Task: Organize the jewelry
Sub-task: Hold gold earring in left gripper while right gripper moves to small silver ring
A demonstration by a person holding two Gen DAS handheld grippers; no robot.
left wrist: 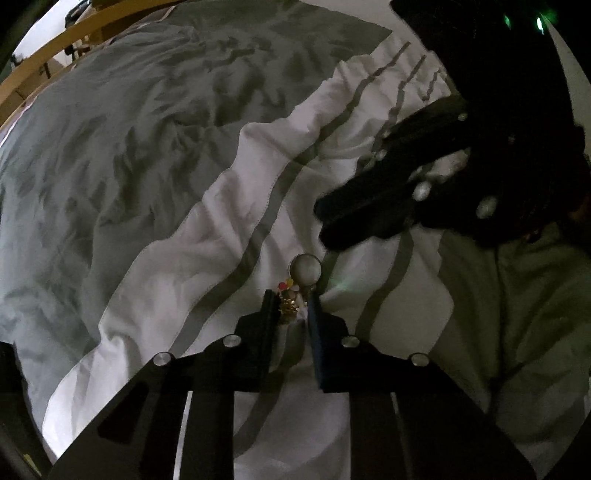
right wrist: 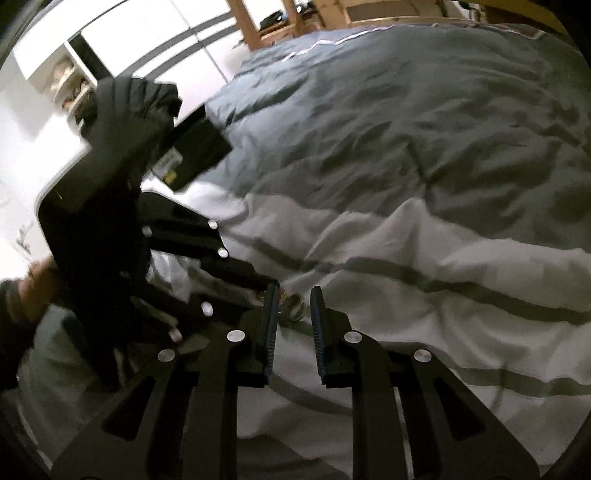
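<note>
My left gripper (left wrist: 291, 299) is shut on a small cluster of jewelry (left wrist: 290, 301), gold links with coloured beads, held above the bed cover. A round pearly piece (left wrist: 305, 270) sticks out past the fingertips. My right gripper (left wrist: 325, 221) shows as a dark shape to the upper right, its tips close above the round piece. In the right wrist view my right gripper (right wrist: 294, 295) is open, with the round piece (right wrist: 295, 308) between its fingertips. The left gripper (right wrist: 269, 284) reaches in from the left there.
A rumpled duvet, grey (left wrist: 129, 129) with a white, grey-striped band (left wrist: 221, 221), lies under both grippers. A wooden bed frame (left wrist: 55, 48) curves at the far edge. White cupboards (right wrist: 129, 37) and wooden furniture (right wrist: 258, 26) stand beyond the bed.
</note>
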